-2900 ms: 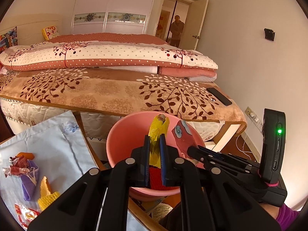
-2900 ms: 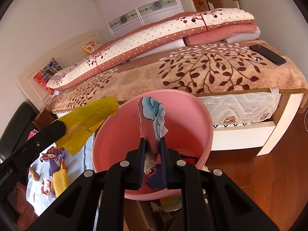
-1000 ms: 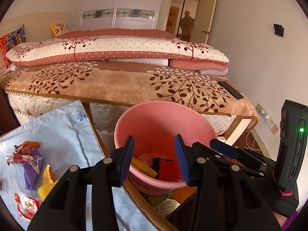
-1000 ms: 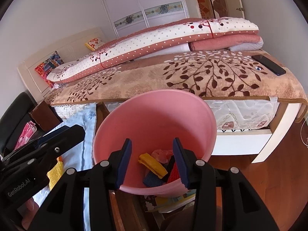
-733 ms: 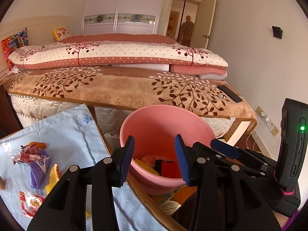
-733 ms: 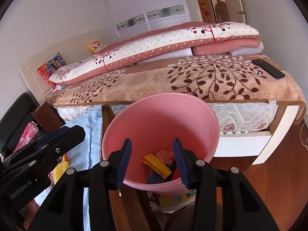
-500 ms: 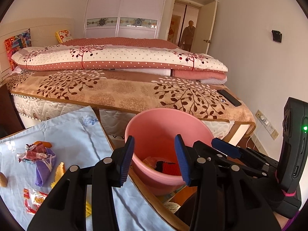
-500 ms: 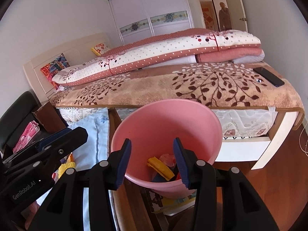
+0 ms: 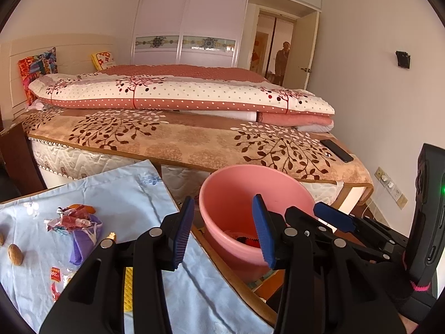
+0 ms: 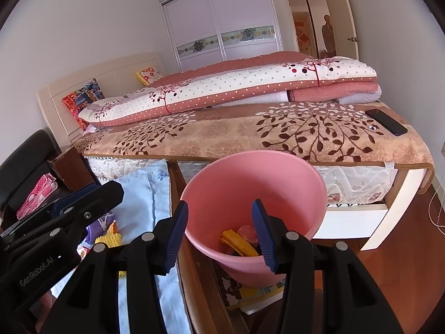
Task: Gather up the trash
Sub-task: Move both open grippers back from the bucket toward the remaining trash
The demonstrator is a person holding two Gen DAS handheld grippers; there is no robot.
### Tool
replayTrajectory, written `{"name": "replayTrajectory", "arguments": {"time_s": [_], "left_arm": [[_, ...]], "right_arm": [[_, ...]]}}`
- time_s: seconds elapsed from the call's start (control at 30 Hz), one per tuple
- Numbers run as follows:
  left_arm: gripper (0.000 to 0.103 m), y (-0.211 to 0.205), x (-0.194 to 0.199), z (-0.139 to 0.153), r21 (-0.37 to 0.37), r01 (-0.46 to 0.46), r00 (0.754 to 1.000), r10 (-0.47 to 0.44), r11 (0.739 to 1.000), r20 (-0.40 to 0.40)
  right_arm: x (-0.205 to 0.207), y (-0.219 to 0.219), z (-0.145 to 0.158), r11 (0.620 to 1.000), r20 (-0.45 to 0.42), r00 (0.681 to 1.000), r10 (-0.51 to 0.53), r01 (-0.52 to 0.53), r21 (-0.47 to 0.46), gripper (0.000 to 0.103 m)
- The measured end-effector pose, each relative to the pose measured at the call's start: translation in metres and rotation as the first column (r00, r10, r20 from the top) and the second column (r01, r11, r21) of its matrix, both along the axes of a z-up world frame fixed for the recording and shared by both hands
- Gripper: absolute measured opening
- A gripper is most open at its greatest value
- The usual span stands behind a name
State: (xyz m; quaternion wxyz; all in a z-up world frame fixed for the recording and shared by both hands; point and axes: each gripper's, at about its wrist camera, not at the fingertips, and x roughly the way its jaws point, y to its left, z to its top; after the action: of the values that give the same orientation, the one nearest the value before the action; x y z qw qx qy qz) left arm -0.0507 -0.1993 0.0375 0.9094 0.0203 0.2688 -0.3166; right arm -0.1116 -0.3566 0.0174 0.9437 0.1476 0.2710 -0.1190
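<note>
A pink bin (image 9: 230,192) (image 10: 292,175) stands beside the table's edge, with yellow (image 10: 237,242), red (image 9: 249,241) and pink scraps inside. My left gripper (image 9: 222,235) is open and empty, above the table edge next to the bin. My right gripper (image 10: 221,235) is open and empty, over the bin's near rim. On the light blue cloth (image 9: 133,192) lie a crumpled red-white wrapper (image 9: 71,218), a purple wrapper (image 9: 83,240), a yellow ridged piece (image 10: 109,239), a red-printed packet (image 9: 57,277) and nuts (image 9: 15,253).
A bed (image 9: 178,136) with folded quilts stands behind the bin, with a black phone (image 9: 336,150) on its corner. The wooden table edge (image 9: 230,275) runs between cloth and bin. A black chair (image 10: 22,161) stands at left. Papers (image 10: 258,295) lie under the bin.
Both grippers opened and dropped the yellow and blue-printed wrappers into the bin, then drew back and up from it. More of the cloth and its trash has come into view.
</note>
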Motion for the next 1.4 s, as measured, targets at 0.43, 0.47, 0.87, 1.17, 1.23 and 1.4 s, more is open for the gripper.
{"name": "replayTrajectory", "arguments": {"time_s": [0.43, 0.47, 0.87, 1.17, 1.23, 1.4], "left_arm": [[0.044, 0.04, -0.001, 0.003, -0.007, -0.124, 0.992, 0.124, 0.992, 0.009], [0.044, 0.041, -0.002, 0.003, -0.004, -0.13, 0.991, 0.13, 0.992, 0.011], [0.044, 0.048, -0.001, -0.003, 0.02, -0.174, 0.985, 0.174, 0.985, 0.004], [0.044, 0.048, -0.003, -0.014, 0.051, -0.16, 0.987, 0.161, 0.986, -0.013], [0.044, 0.052, -0.003, -0.016, 0.061, -0.169, 0.985, 0.17, 0.984, -0.012], [0.044, 0.08, 0.001, -0.02, 0.067, -0.222, 0.974, 0.224, 0.973, -0.018]], "right_arm": [[0.003, 0.036, 0.001, 0.996, -0.005, 0.997, 0.08, -0.08, -0.034, 0.048], [0.003, 0.038, 0.0, 0.996, -0.005, 0.996, 0.084, -0.085, -0.033, 0.048], [0.003, 0.055, -0.005, 0.993, -0.012, 0.993, 0.115, -0.115, -0.039, 0.048], [0.005, 0.061, -0.012, 0.99, -0.043, 0.989, 0.138, -0.14, -0.031, 0.048], [0.007, 0.065, -0.015, 0.988, -0.048, 0.988, 0.15, -0.152, -0.033, 0.048], [0.012, 0.074, -0.021, 0.984, -0.054, 0.983, 0.176, -0.176, -0.001, 0.048]]}}
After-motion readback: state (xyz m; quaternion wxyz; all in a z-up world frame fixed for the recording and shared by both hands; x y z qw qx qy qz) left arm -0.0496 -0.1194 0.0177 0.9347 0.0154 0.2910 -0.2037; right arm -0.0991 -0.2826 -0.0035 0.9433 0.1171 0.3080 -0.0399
